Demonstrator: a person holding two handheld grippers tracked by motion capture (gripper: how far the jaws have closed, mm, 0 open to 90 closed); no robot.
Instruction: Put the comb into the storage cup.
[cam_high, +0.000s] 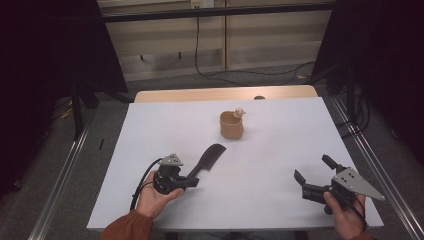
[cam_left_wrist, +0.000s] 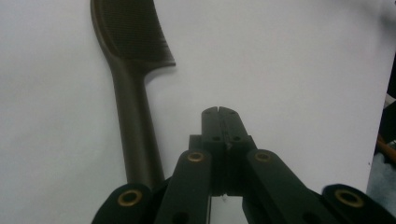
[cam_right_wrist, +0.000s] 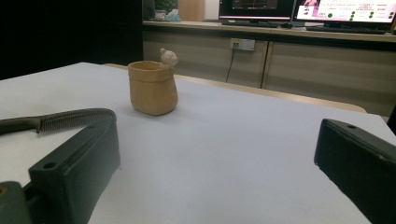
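Note:
A black comb (cam_high: 209, 157) lies flat on the white table (cam_high: 270, 200), teeth end pointing towards a tan cup (cam_high: 231, 126) with a small figure on its rim. My left gripper (cam_high: 196, 181) rests at the comb's handle end. In the left gripper view its jaws (cam_left_wrist: 218, 110) are shut tip to tip with nothing between them, and the comb (cam_left_wrist: 133, 93) lies just to their left. My right gripper (cam_high: 314, 168) sits at the front right, open and empty. Between its jaws (cam_right_wrist: 217, 135) I see the cup (cam_right_wrist: 153, 88) and the comb's teeth (cam_right_wrist: 70, 117) farther off.
The table's wooden far edge (cam_high: 225, 93) shows past the white sheet. Metal rails (cam_high: 65, 170) run along both sides of the table. A cable (cam_high: 141, 182) trails from the left gripper. Cabinets and monitors (cam_right_wrist: 303, 9) stand beyond the table.

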